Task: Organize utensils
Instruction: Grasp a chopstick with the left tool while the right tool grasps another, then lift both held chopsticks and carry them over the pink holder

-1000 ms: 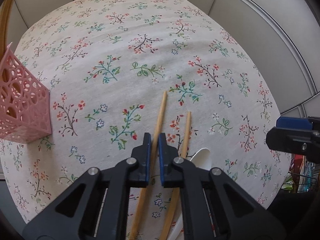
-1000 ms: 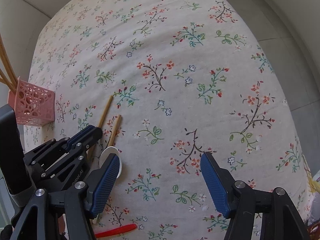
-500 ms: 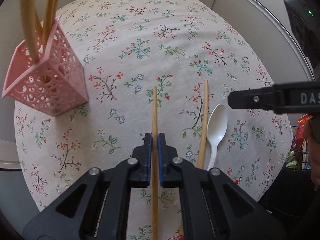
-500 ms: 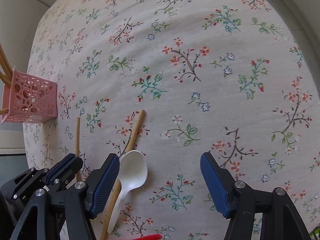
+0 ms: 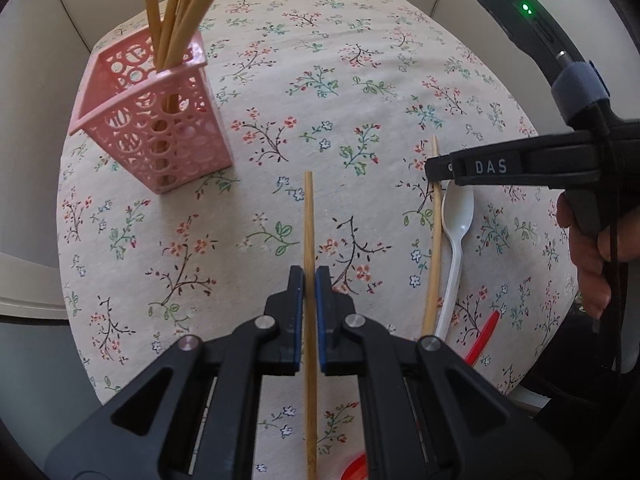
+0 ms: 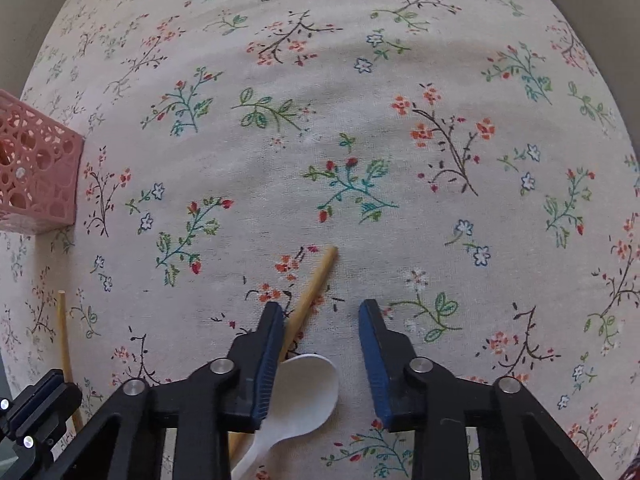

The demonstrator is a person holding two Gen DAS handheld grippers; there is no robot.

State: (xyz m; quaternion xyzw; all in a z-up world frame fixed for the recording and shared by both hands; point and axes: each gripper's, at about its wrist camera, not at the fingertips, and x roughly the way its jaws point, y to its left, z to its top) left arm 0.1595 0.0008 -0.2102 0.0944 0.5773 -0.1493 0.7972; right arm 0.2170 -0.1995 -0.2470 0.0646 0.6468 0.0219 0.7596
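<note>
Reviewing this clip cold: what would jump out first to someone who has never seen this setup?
Probably the pink lattice holder at upper left of the floral tablecloth, bristling with chopsticks. Next, the left gripper clamped on a single chopstick at centre. The right gripper, its jaws just closing, hovers over a second chopstick and white spoon, not yet pinching either.

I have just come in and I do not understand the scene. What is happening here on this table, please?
A person is tidying utensils with two handheld grippers. The left gripper is shut on one wooden chopstick, near the pink holder that already holds several chopsticks. The right gripper is low over the flowered tablecloth; its jaws have just been closing around a second chopstick, beside the white spoon, but do not clamp it yet. A red utensil lies on the cloth too.
</note>
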